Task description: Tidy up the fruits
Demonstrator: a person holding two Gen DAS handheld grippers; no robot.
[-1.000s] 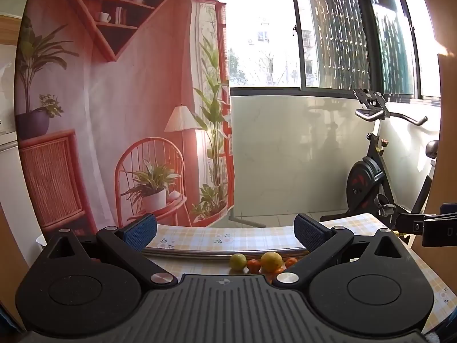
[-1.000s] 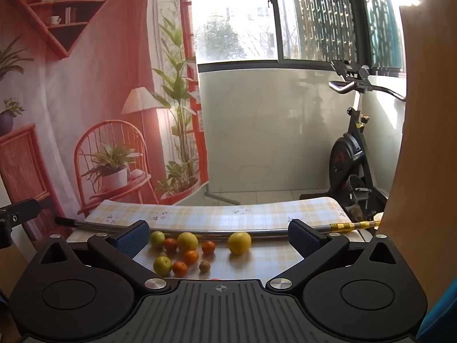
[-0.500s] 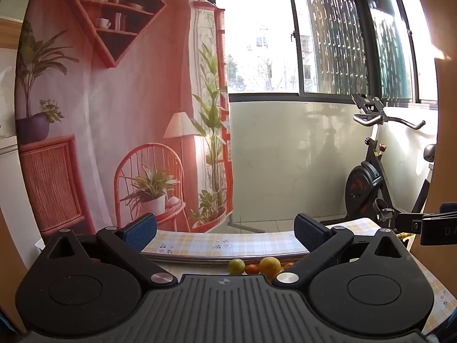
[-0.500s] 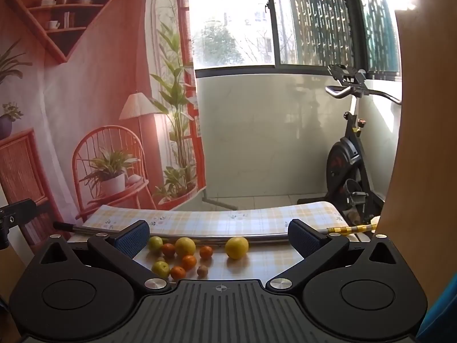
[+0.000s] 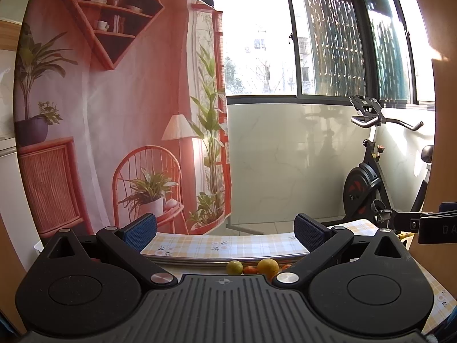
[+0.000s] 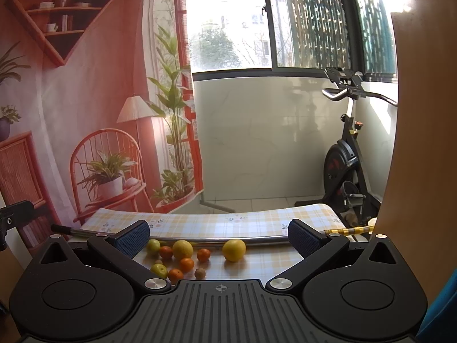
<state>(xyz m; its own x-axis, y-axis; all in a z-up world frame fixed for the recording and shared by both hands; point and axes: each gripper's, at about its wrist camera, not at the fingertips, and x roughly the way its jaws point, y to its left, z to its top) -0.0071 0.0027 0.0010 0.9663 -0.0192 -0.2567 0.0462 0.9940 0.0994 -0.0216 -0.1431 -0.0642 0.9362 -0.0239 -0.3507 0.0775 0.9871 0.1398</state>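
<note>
Clearly, with both the left gripper (image 5: pixel 225 229) and right gripper (image 6: pixel 219 235) fingers apart and empty, we are risking nudging round fruits (image 6: pixel 182 258) beside the metal rail (image 6: pixel 200 240) into rolling off the worktop (image 6: pixel 268 263).

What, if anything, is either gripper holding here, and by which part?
Nothing is held. The left gripper and right gripper are both open with nothing between the fingers; the fruits lie loose on the table.

Metal rod (image 6: pixel 217 240) just behind clustered fruits (image 6: pixel 182 257), air above free
</note>
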